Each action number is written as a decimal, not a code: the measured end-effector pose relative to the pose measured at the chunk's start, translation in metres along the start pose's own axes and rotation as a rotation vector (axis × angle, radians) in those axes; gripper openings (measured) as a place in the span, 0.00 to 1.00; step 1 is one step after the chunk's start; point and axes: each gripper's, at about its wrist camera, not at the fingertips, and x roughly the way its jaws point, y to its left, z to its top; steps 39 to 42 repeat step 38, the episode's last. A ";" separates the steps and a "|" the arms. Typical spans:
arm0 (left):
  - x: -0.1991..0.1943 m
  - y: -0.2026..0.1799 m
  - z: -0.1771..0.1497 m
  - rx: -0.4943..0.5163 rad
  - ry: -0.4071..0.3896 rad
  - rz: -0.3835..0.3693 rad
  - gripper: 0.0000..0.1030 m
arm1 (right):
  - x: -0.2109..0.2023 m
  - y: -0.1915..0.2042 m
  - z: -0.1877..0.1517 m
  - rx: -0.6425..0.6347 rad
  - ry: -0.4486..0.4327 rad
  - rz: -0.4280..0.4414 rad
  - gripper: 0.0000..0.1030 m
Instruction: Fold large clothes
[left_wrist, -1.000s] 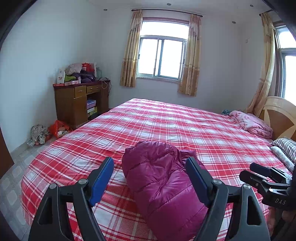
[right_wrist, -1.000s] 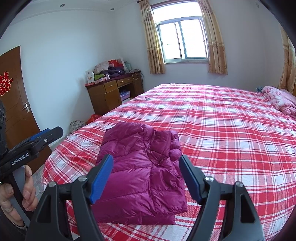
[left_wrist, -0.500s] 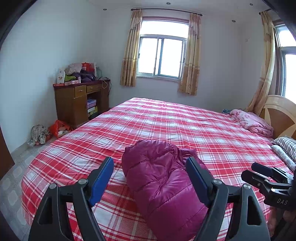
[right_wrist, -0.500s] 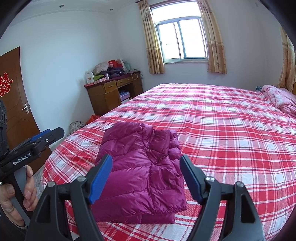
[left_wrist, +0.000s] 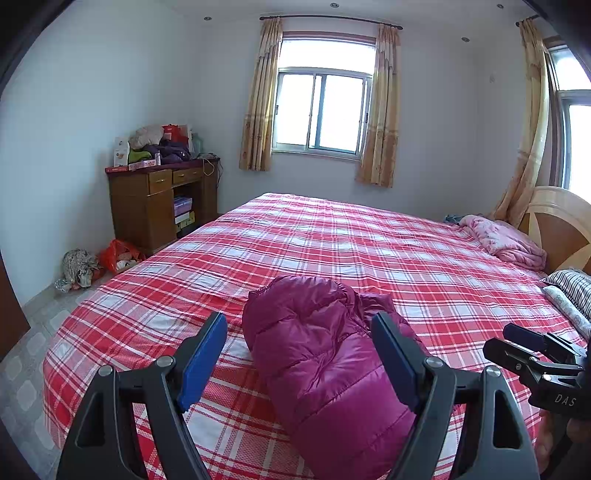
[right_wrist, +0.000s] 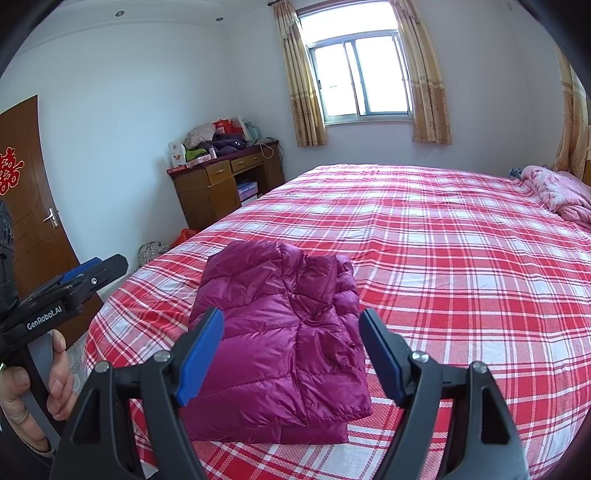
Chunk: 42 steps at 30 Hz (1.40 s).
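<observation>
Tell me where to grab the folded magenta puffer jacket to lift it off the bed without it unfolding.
Probably best at the near stacked edge of the magenta puffer jacket, where the layers end together facing the right gripper. Come in low from the near side of the bed, one finger under and one over. Both grippers, including the left gripper, are open and empty.

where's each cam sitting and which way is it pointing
Left wrist: on the left claw, open, facing across the bed toward the window; the right claw shows at right.
Right wrist: on the right claw, open, facing likewise; the left hand shows at left.
Shared: folded magenta jacket, wooden desk.
</observation>
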 end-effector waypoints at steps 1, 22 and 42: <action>0.000 0.000 0.000 0.001 0.000 0.001 0.78 | 0.000 0.000 0.000 0.000 0.000 0.000 0.76; 0.002 -0.008 -0.002 0.034 0.010 0.023 0.83 | 0.000 -0.001 -0.001 0.000 0.001 -0.001 0.76; 0.004 -0.006 -0.005 0.030 -0.002 0.045 0.94 | 0.004 -0.004 -0.007 -0.003 0.020 -0.005 0.76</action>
